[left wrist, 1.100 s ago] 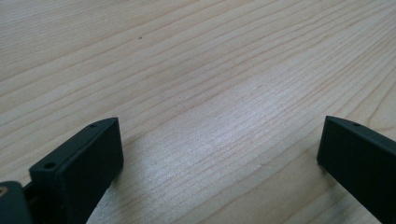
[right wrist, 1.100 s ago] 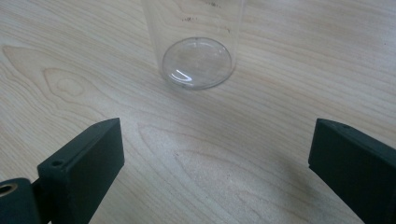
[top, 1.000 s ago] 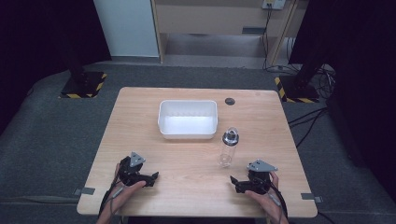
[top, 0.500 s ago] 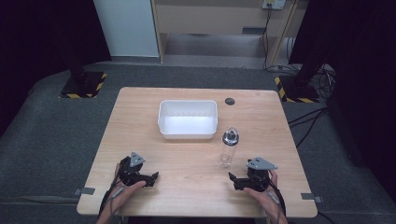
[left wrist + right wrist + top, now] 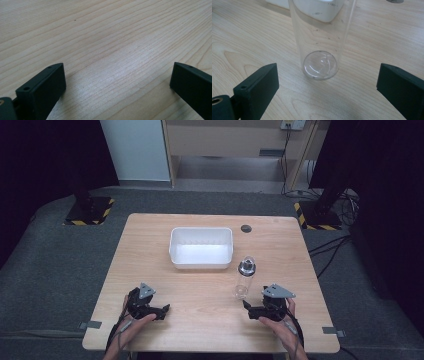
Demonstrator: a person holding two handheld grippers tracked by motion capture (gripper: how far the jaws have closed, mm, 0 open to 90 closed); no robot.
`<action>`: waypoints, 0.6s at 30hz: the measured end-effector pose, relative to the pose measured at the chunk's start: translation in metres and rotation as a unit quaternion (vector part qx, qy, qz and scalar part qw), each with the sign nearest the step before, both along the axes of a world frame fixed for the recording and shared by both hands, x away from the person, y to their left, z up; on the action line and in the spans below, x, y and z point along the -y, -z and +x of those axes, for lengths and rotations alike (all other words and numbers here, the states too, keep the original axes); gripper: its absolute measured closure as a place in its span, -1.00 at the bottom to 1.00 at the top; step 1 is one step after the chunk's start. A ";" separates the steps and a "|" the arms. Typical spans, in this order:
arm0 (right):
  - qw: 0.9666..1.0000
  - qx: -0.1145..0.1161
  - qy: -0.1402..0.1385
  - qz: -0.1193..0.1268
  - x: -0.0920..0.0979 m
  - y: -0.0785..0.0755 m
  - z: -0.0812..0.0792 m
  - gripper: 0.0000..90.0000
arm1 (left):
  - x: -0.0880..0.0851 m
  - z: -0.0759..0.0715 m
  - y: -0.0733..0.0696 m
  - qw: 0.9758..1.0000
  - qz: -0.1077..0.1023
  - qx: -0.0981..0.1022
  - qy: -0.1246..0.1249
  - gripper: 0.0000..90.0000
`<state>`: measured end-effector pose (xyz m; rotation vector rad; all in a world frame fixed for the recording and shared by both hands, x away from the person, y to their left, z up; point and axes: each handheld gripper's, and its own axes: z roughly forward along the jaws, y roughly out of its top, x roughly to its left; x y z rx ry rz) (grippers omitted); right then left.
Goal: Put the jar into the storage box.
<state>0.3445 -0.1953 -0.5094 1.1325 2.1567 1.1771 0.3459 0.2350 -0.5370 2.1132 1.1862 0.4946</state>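
The approach is in hand: the right gripper (image 5: 327, 92), jaws spread wide, faces the clear cylindrical plastic bottle (image 5: 320, 42) standing upright on the pale wooden tabletop (image 5: 200, 295) — just beside the white rectangular plastic bin (image 5: 201, 248). Next, probably, advance and close. The left gripper (image 5: 117, 85) rests spread, empty.

Clear bottle (image 5: 320, 37), right gripper view: a column of small dark graduation marks with tiny figures runs down its wall, too small and blurred to read. High view: no legible print on the bottle (image 5: 244, 277) or on the white tub (image 5: 201, 248). Yellow-and-black hazard stripes edge two stand bases on the floor, left (image 5: 89, 211) and right (image 5: 320, 218); no lettering.
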 end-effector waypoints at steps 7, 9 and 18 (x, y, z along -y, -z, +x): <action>1.000 0.012 -0.003 0.003 -0.002 -0.006 0.002 -0.89 | 0.000 0.000 0.000 1.000 0.000 0.000 0.000 -1.00; 1.000 0.014 -0.003 0.004 -0.003 -0.007 0.003 -0.89 | 0.000 0.000 0.000 1.000 -0.001 0.000 -0.001 -1.00; 1.000 0.024 -0.004 0.013 -0.007 -0.015 0.007 -0.88 | 0.000 0.000 0.000 1.000 0.000 0.000 0.000 -1.00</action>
